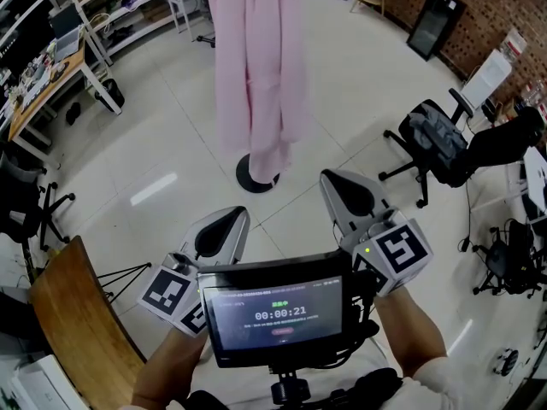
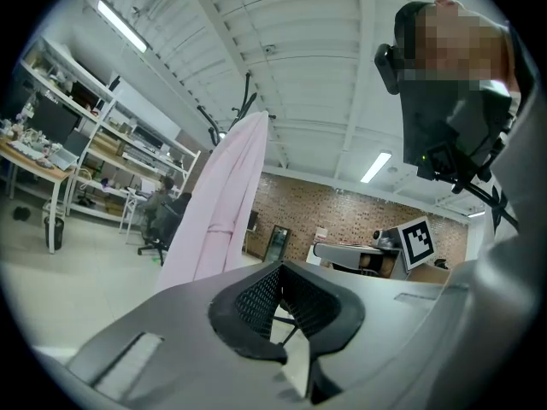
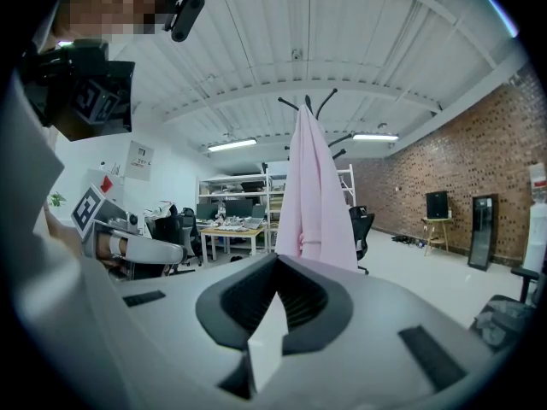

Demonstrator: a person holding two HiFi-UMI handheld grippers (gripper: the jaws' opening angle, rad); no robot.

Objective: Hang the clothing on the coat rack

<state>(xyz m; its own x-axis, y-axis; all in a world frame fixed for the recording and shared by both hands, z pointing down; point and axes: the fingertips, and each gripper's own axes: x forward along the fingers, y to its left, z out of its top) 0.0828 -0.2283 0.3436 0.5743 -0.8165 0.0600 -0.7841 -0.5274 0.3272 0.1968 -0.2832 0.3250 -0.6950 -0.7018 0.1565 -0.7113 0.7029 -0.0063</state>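
Note:
A long pink garment point(image 1: 256, 67) hangs from the coat rack, its hem just above the rack's round black base point(image 1: 245, 174). In the right gripper view the pink garment point(image 3: 313, 195) drapes from the black hooks point(image 3: 322, 103); the left gripper view shows the pink garment point(image 2: 219, 220) too. Both grippers are held low, well short of the rack and apart from the garment. My left gripper point(image 1: 224, 225) is shut with nothing in it, its ribbed pads point(image 2: 256, 295) pressed together. My right gripper point(image 1: 346, 193) is likewise shut and holds nothing, with its pads point(image 3: 295, 301) closed together.
A small screen point(image 1: 273, 310) is mounted between the person's forearms. Black office chairs point(image 1: 438, 143) stand at the right. A wooden board point(image 1: 77, 314) leans at the lower left, with a desk point(image 1: 43, 84) and shelving beyond. Pale floor lies between me and the rack.

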